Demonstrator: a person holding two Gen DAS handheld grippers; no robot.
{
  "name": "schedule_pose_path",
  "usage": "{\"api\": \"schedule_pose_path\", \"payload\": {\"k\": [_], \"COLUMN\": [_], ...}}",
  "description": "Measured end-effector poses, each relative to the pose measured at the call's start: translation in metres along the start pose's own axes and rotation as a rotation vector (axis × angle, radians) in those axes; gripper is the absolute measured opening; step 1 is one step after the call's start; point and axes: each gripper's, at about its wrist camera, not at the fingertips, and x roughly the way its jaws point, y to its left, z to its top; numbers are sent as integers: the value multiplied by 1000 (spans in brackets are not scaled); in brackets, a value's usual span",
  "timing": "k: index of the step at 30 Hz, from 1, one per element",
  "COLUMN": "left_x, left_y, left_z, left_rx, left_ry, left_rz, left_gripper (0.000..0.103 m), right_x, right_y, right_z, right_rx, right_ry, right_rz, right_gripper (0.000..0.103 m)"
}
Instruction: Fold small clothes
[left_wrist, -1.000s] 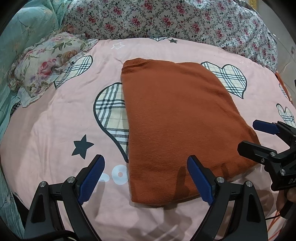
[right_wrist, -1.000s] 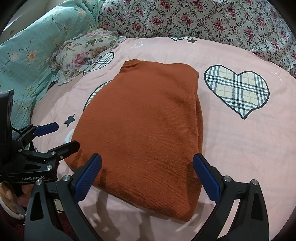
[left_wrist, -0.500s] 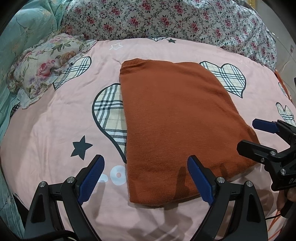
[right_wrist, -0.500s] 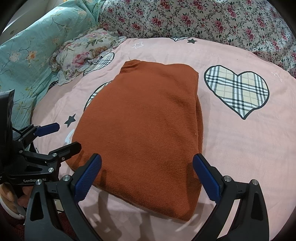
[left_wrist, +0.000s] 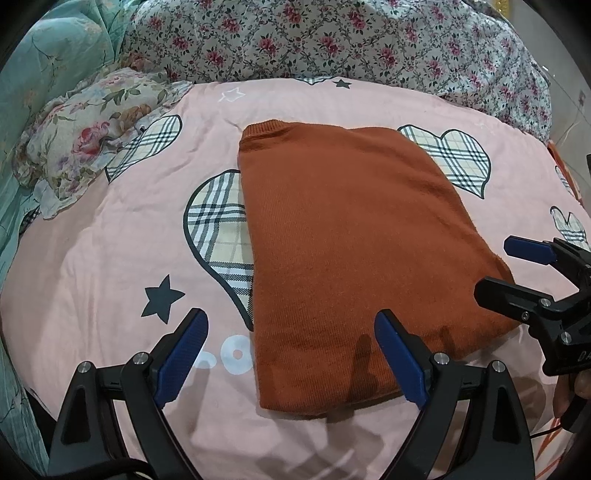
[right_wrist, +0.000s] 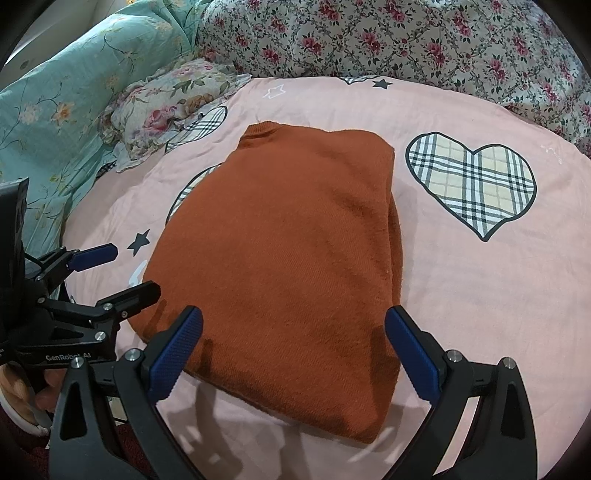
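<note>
I see a bed spread with a pink sheet (left_wrist: 110, 258) printed with plaid hearts (right_wrist: 472, 184), dark stars (left_wrist: 160, 297) and a small white star outline (left_wrist: 232, 95). White lettering (left_wrist: 221, 356) shows on the sheet near its front edge. At the far left lies a floral pillow (left_wrist: 85, 136) with a frilled edge, touching the sheet. Behind it I see a teal quilt with flowers (right_wrist: 62, 107), and along the back a bunched cover with small pink roses (right_wrist: 406, 40).
</note>
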Motion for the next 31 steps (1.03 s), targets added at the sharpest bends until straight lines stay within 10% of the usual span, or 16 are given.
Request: {"api": "schedule_pose_path", "payload": {"k": [31], "left_x": [10], "left_y": [2], "left_z": [12], "left_rx": [-1], "left_ry": [10], "left_rz": [21], "left_gripper": [92], "right_x": [0], "right_y": [-11], "right_z": [9], "right_rx": [6], "right_ry": [-1], "right_rz": [5], "right_gripper": [99]}}
